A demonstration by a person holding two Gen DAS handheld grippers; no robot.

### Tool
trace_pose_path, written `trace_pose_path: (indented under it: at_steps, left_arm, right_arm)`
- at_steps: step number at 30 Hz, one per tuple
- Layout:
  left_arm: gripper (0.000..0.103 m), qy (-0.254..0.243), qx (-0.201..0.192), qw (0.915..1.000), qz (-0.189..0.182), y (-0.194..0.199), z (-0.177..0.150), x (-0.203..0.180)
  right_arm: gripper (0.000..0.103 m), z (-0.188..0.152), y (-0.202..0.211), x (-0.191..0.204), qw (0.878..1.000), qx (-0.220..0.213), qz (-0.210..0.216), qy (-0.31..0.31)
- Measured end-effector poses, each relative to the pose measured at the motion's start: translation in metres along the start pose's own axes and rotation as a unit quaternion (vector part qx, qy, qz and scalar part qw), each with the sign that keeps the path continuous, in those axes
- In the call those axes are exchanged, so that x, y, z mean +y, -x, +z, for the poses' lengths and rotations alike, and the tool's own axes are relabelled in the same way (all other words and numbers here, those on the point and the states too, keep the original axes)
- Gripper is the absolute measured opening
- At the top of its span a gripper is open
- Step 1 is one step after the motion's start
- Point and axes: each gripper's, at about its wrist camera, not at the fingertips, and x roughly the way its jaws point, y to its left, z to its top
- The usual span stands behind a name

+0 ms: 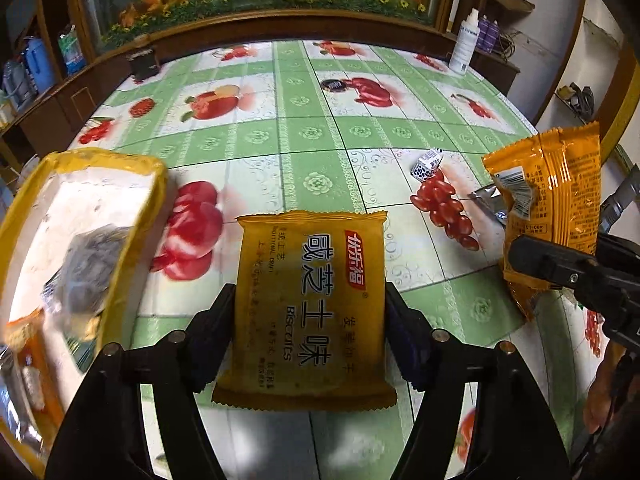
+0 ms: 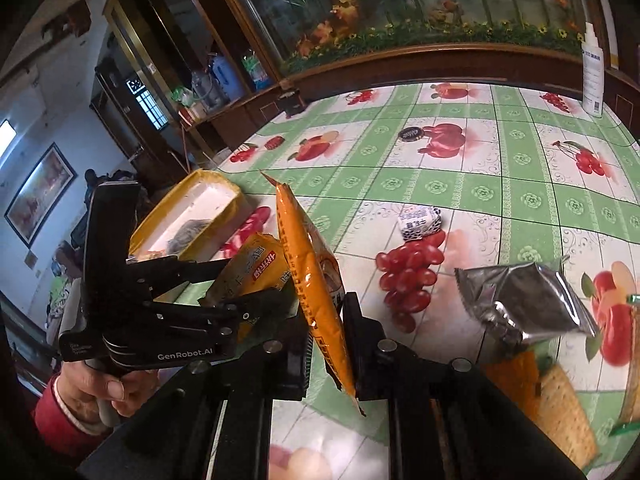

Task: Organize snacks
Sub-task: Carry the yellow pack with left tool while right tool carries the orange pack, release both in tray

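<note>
Yellow biscuit packet (image 1: 310, 312), flat, crimped ends, pinched between left gripper (image 1: 308, 312) fingers above the worktop (image 1: 280, 140).
Orange snack pouch (image 2: 316, 292): glossy film, edge-on, clamped by right gripper (image 2: 328, 344) fingers pressed tight on it. Yellow-rimmed white tray (image 2: 208, 200): shallow, rectangular, left side, holding a grey wrapper. Loose on the fruit-print oilcloth: crinkled silver foil bag (image 2: 528, 300), small patterned sweet (image 2: 420, 220).

Around one yellow-rimmed tray (image 1: 100, 160): two orange snack packets (image 1: 310, 308) (image 2: 316, 284), one silver pouch (image 2: 524, 300), one small wrapped candy (image 2: 420, 220).
</note>
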Motion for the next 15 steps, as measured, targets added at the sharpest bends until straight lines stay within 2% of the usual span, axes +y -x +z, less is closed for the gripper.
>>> trace_pose_path:
  at_steps: [11,15]
  left_arm:
    - [0.069,0.045,-0.051,0.9954,0.068,0.064,-0.032,0.032]
    - [0.069,0.055,-0.063,0.9932,0.081,0.077,-0.041,0.044]
  right_arm:
    - [0.014,-0.012,0.013,0.041,0.999,-0.018,0.037,0.008]
    - [0.014,-0.015,0.011,0.062,0.999,-0.016,0.047,0.022]
